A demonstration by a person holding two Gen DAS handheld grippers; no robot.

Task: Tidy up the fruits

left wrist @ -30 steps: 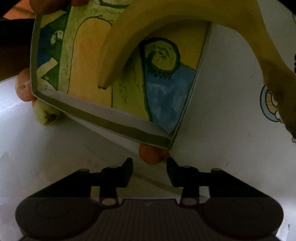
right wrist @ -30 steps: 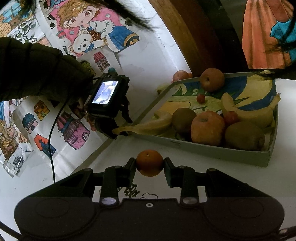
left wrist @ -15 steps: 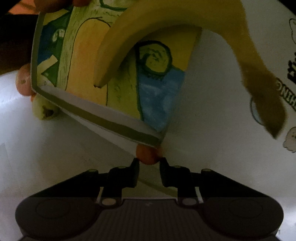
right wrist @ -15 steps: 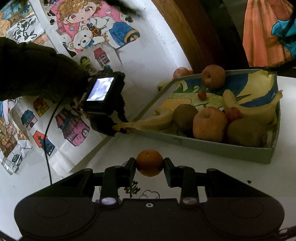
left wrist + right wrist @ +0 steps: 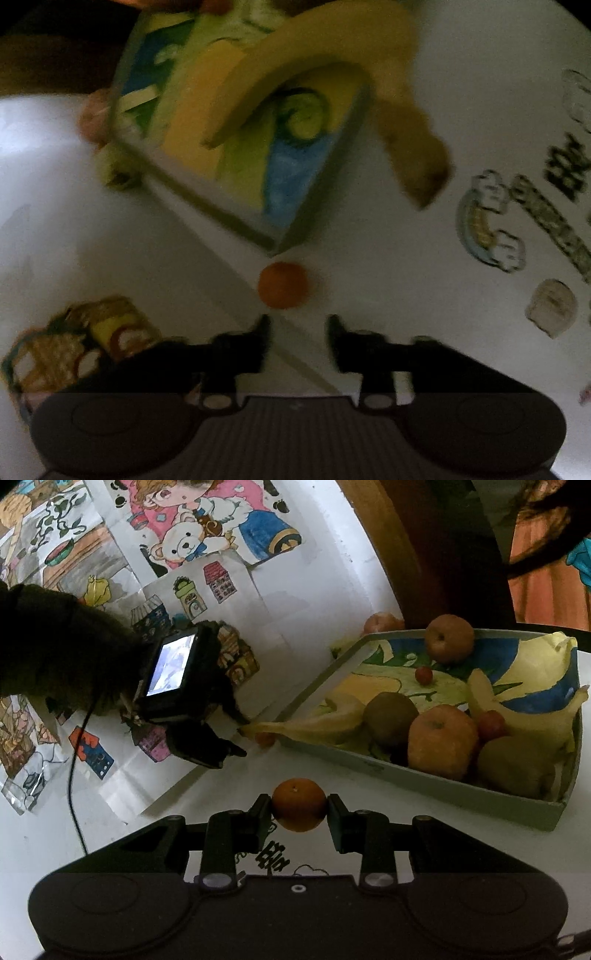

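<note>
Presently, a small round orange citrus fruit point(image 5: 299, 804) is clamped between the black fingertips of the right gripper point(image 5: 299, 810), held above the white tabletop point(image 5: 369, 830) just in front of the shallow grey cardboard tray with a painted blue, yellow and green floor point(image 5: 436, 788). Within the tray are seen a red-orange apple point(image 5: 442, 736), two brown kiwis point(image 5: 389, 718), a second apple point(image 5: 448, 638) at the far wall, small red cherry-like fruits point(image 5: 423, 674) and yellow bananas point(image 5: 532, 720). One long yellow banana point(image 5: 314, 725) overhangs the tray's near-left corner. The left gripper point(image 5: 298, 326) is recorded with its jaws apart and nothing between them; a second small orange fruit point(image 5: 282, 284) lies on the table just ahead of the fingertips, not touched, beside the tray corner point(image 5: 273, 243). The left wrist view is motion-blurred. Coloured children's drawings point(image 5: 207, 528) cover the surface to the left.
</note>
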